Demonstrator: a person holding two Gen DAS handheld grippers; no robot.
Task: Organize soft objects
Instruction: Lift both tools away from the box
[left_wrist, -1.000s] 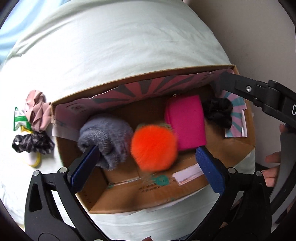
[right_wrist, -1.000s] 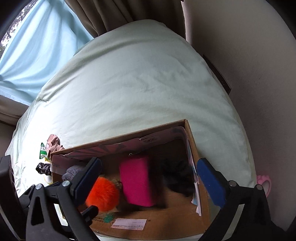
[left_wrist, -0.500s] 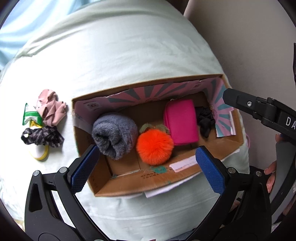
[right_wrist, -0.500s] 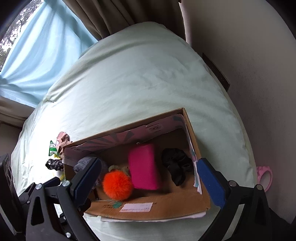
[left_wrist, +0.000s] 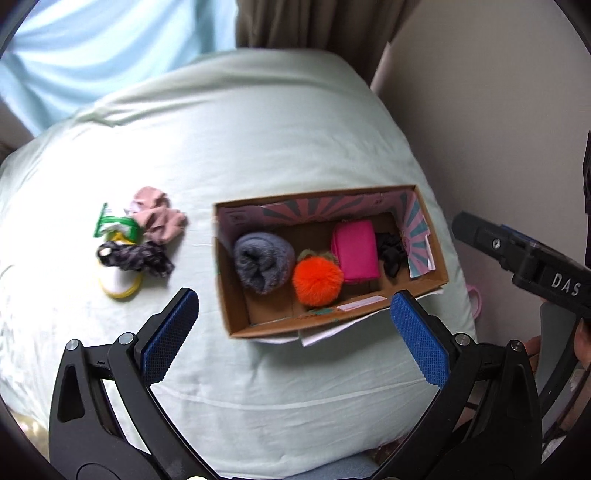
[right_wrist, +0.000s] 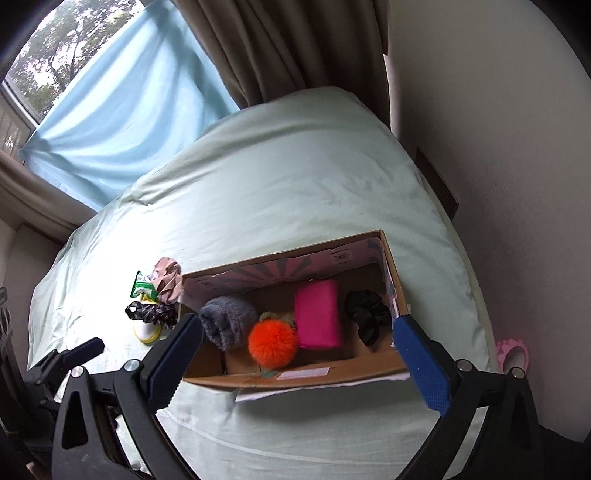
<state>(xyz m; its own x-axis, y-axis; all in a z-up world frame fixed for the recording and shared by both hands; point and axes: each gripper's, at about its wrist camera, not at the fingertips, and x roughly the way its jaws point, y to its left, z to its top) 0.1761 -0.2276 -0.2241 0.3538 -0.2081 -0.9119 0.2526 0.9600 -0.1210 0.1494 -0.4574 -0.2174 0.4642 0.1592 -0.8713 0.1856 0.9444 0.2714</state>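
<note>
A cardboard box (left_wrist: 236, 310) (right_wrist: 369, 365) lies on the pale green bed. Inside it are a grey fuzzy roll (left_wrist: 263, 261) (right_wrist: 227, 325), an orange pom-pom (left_wrist: 317, 282) (right_wrist: 272, 343), a pink pouch (left_wrist: 356, 250) (right_wrist: 318, 313) and a black scrunchie (left_wrist: 390, 254) (right_wrist: 365, 314). Left of the box lie a pink scrunchie (left_wrist: 159, 218) (right_wrist: 168, 277), a dark patterned scrunchie (left_wrist: 135, 257) (right_wrist: 152, 312), a green packet (left_wrist: 112, 223) and a white-and-yellow item (left_wrist: 120, 284). My left gripper (left_wrist: 293, 336) is open and empty, above the box's near side. My right gripper (right_wrist: 299, 363) is open and empty above the box.
A wall (right_wrist: 498, 147) runs along the bed's right side. Curtains (right_wrist: 288, 44) and a window (right_wrist: 33, 74) stand behind the bed. A pink object (right_wrist: 511, 354) lies on the floor at the right. The right gripper's body (left_wrist: 524, 258) shows at the right of the left wrist view.
Both grippers have pulled up and back from the box, so it looks smaller and more of the bed shows. Both stay open. The box contents have not moved.
</note>
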